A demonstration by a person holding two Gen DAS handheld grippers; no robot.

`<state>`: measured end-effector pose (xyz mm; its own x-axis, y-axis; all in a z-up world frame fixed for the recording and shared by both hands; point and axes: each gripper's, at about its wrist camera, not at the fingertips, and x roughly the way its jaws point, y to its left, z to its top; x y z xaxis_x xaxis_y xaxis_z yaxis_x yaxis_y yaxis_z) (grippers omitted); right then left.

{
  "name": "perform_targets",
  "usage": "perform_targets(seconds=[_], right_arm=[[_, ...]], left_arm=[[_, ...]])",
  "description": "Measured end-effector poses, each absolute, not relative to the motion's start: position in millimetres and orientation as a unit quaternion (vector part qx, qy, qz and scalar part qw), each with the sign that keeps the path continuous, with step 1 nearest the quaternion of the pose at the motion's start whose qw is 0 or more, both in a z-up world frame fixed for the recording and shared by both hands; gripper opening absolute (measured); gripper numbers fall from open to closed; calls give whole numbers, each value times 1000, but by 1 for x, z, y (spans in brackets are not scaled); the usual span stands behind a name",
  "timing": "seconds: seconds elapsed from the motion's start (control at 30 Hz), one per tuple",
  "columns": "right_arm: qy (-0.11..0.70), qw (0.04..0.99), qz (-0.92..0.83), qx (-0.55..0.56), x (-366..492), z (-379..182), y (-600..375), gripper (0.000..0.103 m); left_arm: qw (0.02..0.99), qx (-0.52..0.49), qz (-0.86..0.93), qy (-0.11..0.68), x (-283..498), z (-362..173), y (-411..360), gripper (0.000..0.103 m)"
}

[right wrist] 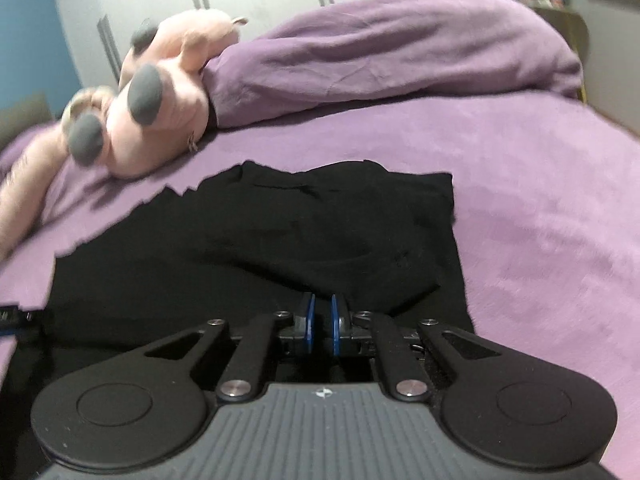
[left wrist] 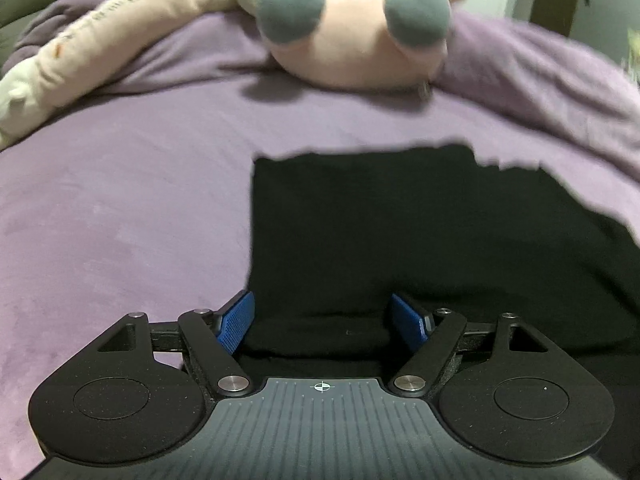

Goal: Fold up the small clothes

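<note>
A black garment (left wrist: 400,232) lies spread on the purple bed cover, also seen in the right wrist view (right wrist: 280,232). My left gripper (left wrist: 326,322) is open, its blue pads either side of the garment's near left edge, with a fold of black cloth between them. My right gripper (right wrist: 322,316) is nearly shut, with a narrow gap between the blue pads, at the garment's near right part. A raised fold of cloth sits just ahead of it. I cannot tell whether cloth is pinched between the pads.
A pink plush toy (left wrist: 352,32) with grey feet lies at the far side of the bed, also in the right wrist view (right wrist: 152,100). A bunched purple blanket (right wrist: 392,48) lies at the far right. Purple bed cover (left wrist: 120,220) surrounds the garment.
</note>
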<state>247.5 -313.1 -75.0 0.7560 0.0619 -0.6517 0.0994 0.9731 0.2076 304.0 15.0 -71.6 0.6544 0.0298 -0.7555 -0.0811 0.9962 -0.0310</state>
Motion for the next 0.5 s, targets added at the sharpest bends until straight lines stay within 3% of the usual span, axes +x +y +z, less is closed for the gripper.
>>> perform_targets(seconds=[0.17,0.4,0.5], right_arm=[[361,932,5,44,243,-72,-308,6],[388,922,-3,1,229,-61,-310,7],[407,913,11,33,202,-50,-320,15]], left_arm=[[907,-9,26,420,301,-77,15,89],[902,31,19,430,280,-66,17,88],[895,15,-14,446,247,-60,25,87]])
